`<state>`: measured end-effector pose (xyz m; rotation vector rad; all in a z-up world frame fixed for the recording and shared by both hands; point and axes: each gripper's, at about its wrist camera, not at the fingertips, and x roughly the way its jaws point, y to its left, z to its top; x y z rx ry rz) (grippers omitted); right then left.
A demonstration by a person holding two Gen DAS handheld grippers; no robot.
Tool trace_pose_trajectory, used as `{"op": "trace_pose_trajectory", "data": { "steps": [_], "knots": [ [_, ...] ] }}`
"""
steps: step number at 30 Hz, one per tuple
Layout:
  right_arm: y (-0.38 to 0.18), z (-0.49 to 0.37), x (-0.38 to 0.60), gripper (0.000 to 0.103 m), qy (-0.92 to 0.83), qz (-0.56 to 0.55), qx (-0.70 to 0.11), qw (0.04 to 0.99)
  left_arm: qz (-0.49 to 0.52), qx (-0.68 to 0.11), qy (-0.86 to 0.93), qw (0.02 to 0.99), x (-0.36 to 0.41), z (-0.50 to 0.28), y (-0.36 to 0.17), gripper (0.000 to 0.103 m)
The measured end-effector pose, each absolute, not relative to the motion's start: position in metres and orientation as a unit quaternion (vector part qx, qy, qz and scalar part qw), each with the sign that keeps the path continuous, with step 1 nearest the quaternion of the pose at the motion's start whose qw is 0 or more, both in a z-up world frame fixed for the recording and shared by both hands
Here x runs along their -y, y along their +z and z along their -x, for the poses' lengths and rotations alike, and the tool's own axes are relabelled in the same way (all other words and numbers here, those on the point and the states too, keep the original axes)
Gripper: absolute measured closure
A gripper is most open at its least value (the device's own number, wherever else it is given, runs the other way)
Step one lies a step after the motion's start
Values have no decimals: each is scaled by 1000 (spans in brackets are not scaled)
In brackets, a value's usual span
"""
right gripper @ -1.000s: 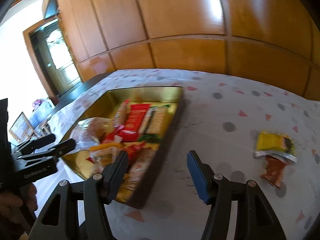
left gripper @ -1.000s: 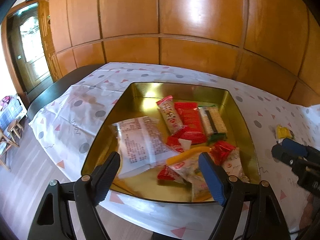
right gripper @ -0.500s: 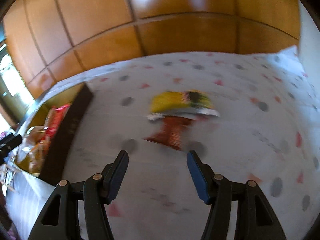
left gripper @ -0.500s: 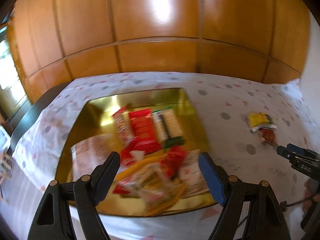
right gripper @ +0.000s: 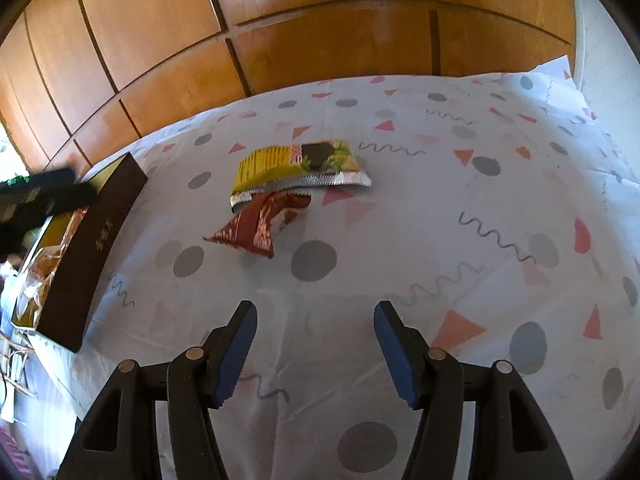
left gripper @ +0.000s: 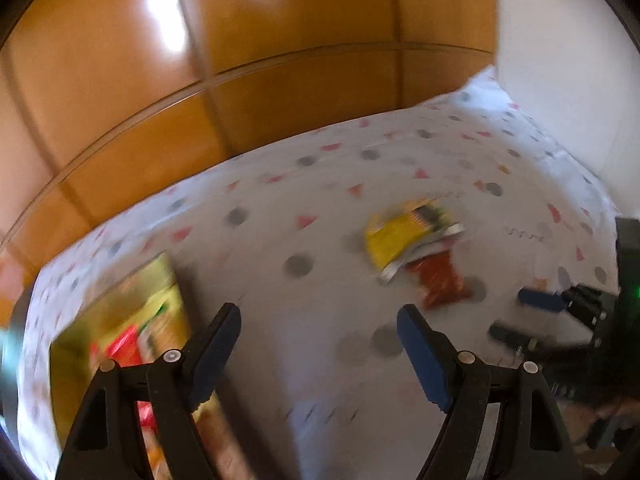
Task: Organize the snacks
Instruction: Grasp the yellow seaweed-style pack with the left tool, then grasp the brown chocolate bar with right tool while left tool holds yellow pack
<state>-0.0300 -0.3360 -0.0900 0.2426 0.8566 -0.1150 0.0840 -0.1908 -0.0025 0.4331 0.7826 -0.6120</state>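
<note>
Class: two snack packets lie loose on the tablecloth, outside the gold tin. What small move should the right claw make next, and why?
Probably ease the right claw forward and down onto the red packet: its jaws are open and empty, and that packet lies nearest, partly under the yellow packet.

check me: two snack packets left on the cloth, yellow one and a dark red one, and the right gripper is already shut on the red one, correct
Not quite. The right gripper is open and empty, with bare cloth between its fingers, as the right wrist view shows. The red packet lies ahead of it, untouched, partly tucked under the yellow packet. The rest holds: both packets are on the cloth, outside the box.
</note>
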Motion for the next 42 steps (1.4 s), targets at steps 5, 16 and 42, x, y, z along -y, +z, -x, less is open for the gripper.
{"op": "trace_pose_trajectory", "data": {
  "steps": [5,16,42],
  "knots": [
    [-93,33,336,41,-44,-105,-406,907,-250,-365,-343,829,241,-102,-11,30],
    [-96,33,342,40,-23,-114,-396,911,-361,-394,-394,748,324,-137,-64,32],
    [-81,21,354,40,-19,-154,-402,902,-117,-492,-216,835,182,-97,-71,64]
  ]
}}
